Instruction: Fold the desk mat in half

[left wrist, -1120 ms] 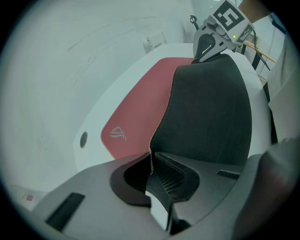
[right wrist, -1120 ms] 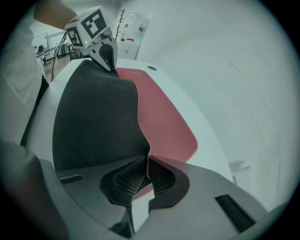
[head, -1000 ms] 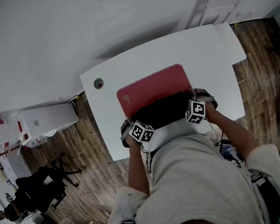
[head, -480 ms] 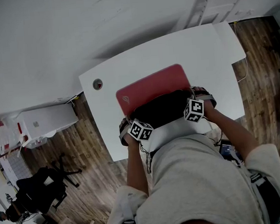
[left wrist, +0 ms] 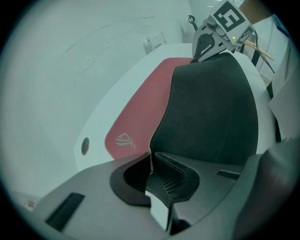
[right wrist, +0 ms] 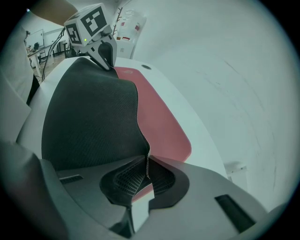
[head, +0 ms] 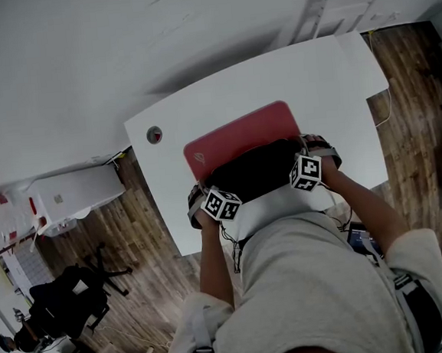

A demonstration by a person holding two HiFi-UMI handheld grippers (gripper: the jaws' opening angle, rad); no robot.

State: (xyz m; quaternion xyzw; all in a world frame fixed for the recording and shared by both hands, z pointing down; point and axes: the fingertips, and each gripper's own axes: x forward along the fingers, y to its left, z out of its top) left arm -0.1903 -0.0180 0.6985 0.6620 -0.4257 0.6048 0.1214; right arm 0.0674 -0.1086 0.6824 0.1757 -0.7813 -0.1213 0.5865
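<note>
nothing has shifted since a second ago: left gripper (left wrist: 151,176) and right gripper (right wrist: 147,172) stay clamped on the red mat's (head: 240,135) near corners, black underside lifted, mid-frame on the white desk (head: 199,104)

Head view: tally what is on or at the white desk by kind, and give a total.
desk mat: 1
gripper: 2 (left gripper, right gripper, each shut on a mat corner)
round grommet: 1
Total: 4
</note>
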